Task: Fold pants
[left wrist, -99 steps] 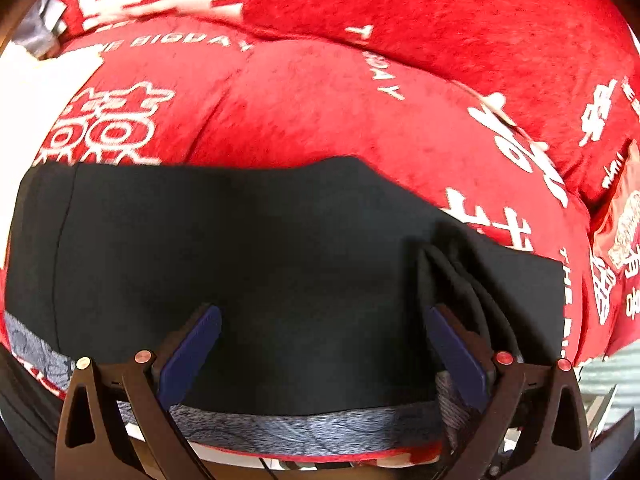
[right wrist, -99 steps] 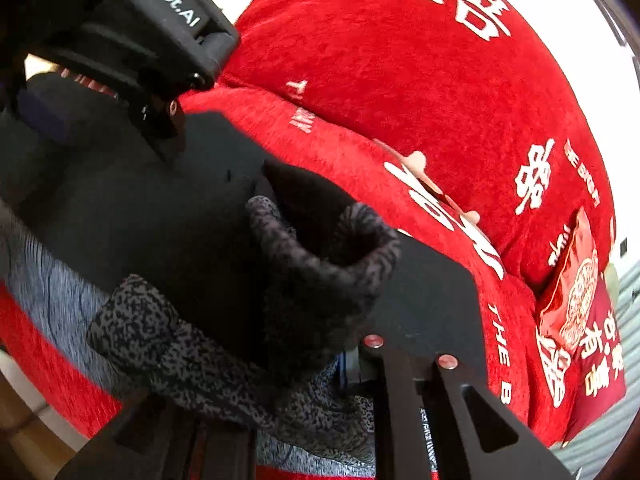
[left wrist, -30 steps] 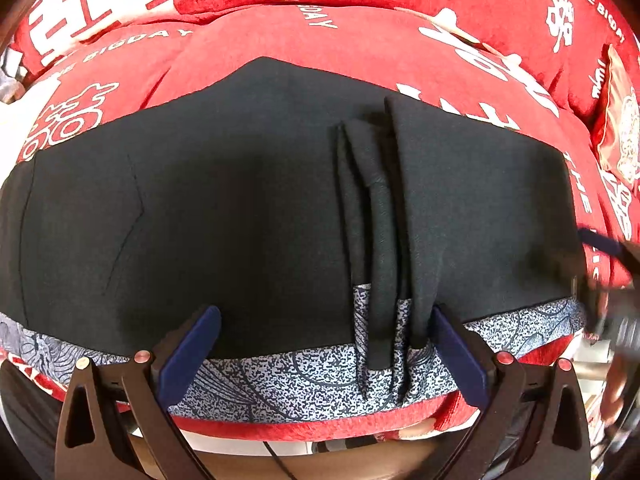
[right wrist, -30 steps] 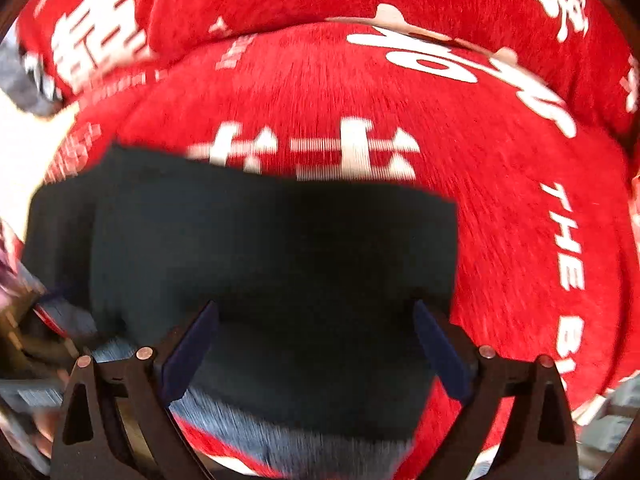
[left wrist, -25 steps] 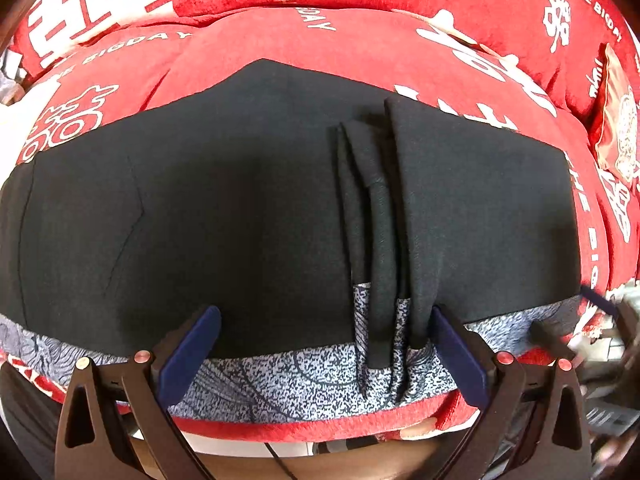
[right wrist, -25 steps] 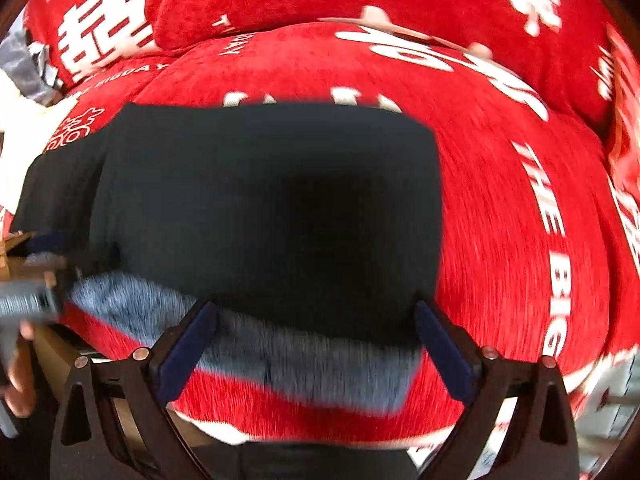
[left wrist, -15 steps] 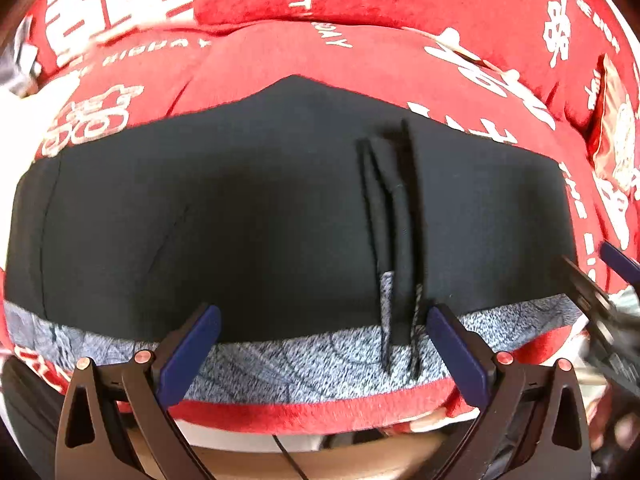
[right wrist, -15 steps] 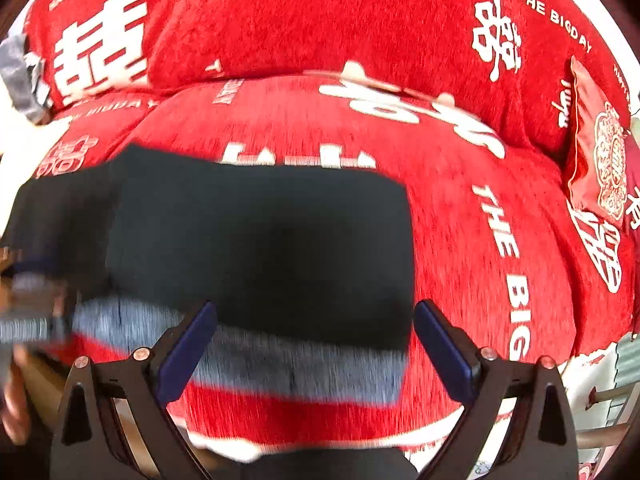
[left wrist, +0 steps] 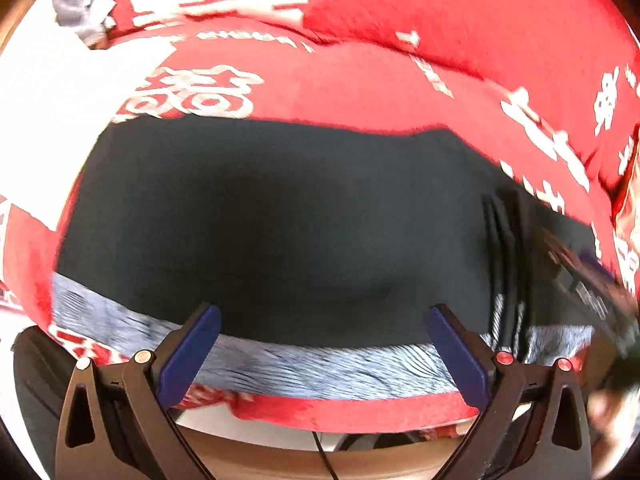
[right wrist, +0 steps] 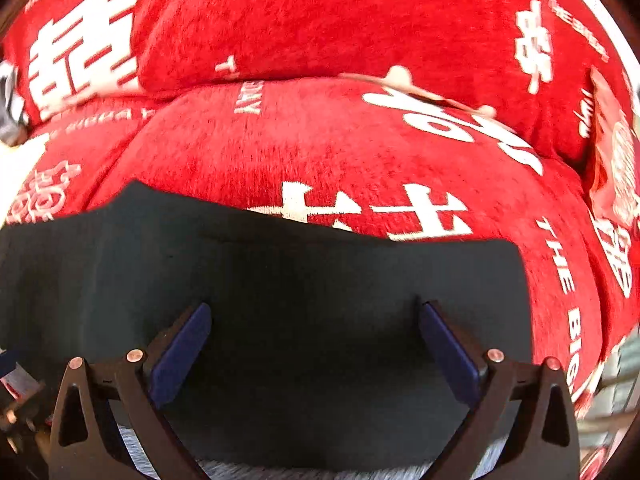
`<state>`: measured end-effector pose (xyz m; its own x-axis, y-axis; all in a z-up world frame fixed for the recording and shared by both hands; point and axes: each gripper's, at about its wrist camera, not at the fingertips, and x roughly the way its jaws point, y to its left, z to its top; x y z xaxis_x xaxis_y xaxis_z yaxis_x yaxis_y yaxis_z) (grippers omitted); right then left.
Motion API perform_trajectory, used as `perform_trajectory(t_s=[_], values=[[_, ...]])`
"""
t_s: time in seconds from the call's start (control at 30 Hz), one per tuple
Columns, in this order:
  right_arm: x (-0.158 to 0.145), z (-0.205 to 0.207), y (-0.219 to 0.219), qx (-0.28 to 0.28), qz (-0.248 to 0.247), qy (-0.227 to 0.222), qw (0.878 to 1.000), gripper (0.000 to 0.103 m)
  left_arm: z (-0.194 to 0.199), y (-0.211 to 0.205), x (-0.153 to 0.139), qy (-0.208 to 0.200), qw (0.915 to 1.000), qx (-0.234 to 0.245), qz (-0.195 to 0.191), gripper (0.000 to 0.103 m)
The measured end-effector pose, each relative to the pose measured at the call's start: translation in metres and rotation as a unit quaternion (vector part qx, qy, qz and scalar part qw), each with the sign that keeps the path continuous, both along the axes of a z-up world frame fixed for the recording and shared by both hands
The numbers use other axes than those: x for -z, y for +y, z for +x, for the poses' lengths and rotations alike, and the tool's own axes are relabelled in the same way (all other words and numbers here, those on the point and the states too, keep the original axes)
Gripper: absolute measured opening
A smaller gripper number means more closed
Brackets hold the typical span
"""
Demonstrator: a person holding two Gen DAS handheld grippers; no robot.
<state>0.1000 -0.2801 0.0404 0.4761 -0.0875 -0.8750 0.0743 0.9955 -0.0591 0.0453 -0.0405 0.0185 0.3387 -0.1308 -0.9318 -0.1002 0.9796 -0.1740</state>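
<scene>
Black pants (left wrist: 280,220) with a grey patterned waistband (left wrist: 304,360) lie flat across a red sofa seat, waistband toward me. Bunched pleats (left wrist: 504,248) stand at the right of the left wrist view. My left gripper (left wrist: 324,320) is open and empty, its fingers over the waistband edge. My right gripper (right wrist: 312,316) is open and empty, low over the right part of the pants (right wrist: 320,288). The right gripper shows blurred at the right edge of the left wrist view (left wrist: 588,288).
The red sofa cover (right wrist: 320,140) with white characters runs behind the pants, with back cushions (right wrist: 320,12) beyond. A white sheet (left wrist: 60,92) lies at the far left. A red patterned pouch (right wrist: 612,160) sits at the right. The sofa's front edge (left wrist: 340,416) is just below the waistband.
Both grippers stay open. The left one has shifted left along the waistband, so the pleats now sit far right. The right one has come down closer over the pants.
</scene>
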Motion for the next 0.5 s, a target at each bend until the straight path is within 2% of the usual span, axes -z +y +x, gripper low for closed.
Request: perform_trajectory(t_s=[0.03,0.07,0.13,0.23,0.3,0.37,0.4,0.5], values=[[-0.006,-0.014,0.003,0.006,0.03,-0.022,0.999,0.103,0.001,0.008,-0.002,-0.004,1.0,-0.008,0.002,0.103],[-0.006,-0.021,0.006,0.009,0.04,-0.028,0.999,0.103,0.004,0.019,-0.002,-0.008,0.9998,-0.02,0.004,0.103],[0.002,-0.032,0.027,-0.007,0.042,-0.018,0.999,0.103,0.01,0.039,0.002,-0.006,0.9989,-0.044,0.01,0.103],[0.021,-0.044,0.065,-0.055,0.014,0.015,0.998,0.103,0.012,0.067,0.018,0.014,0.9976,-0.068,0.008,0.103],[0.026,-0.055,0.087,-0.077,-0.036,0.016,0.996,0.103,0.009,0.079,0.029,0.032,0.997,-0.07,0.011,0.103],[0.025,-0.066,0.115,-0.112,-0.063,0.015,0.992,0.103,0.002,0.09,0.029,0.018,0.998,-0.056,-0.02,0.103],[0.024,-0.069,0.123,-0.124,-0.076,0.008,0.989,0.103,-0.001,0.092,0.026,0.013,0.9982,-0.053,-0.023,0.103],[0.016,-0.067,0.149,-0.183,-0.056,-0.003,0.981,0.103,-0.005,0.111,0.021,0.0,0.9977,-0.067,-0.007,0.103]])
